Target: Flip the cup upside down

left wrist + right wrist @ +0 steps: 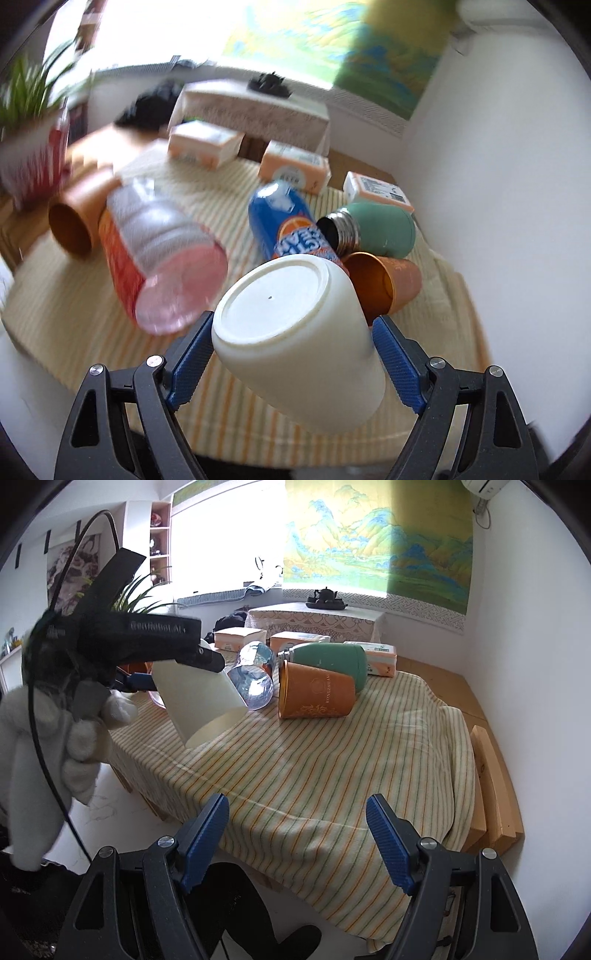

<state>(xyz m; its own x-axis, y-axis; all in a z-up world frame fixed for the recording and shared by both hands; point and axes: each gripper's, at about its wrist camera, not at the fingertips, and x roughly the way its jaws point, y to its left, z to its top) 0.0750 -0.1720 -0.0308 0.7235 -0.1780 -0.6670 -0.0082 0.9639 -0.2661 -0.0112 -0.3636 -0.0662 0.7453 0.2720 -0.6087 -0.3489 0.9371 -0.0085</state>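
Plainly, the left tongs (pixel 291 347) are clamped across the body of the white cup (pixel 295 332), one blue pad on each side of its wall. The cup is held in the air above the striped cloth (pixel 332 775) that covers the counter, tilted so that its flat base faces the left wrist camera and its open mouth slants down toward the cloth. From the right wrist view the cup (pixel 201 701) hangs mouth-down at an angle, its rim near the cloth, though contact cannot be confirmed. The gloved hand (pixel 70 738) carries the left tool.

The right tongs (pixel 297 834) stand spread apart with nothing between them, hovering over the near edge of the cloth, well apart from the cup.

The cup looks like smooth, stiff plastic, probably light and empty, so it should turn easily but could slip in the pads if the grip loosens. The mid-wall hold seems sound, since the taper narrows toward the base. The flip appears mostly done; what remains is likely levelling the rim and setting it down.

Beyond the cup lie a clear bottle (pixel 166 258), a blue soda can (pixel 284 218), a green flask (pixel 376 229) and an orange cup (pixel 384 284) on its side just beside the white one, so the landing spot is crowded.
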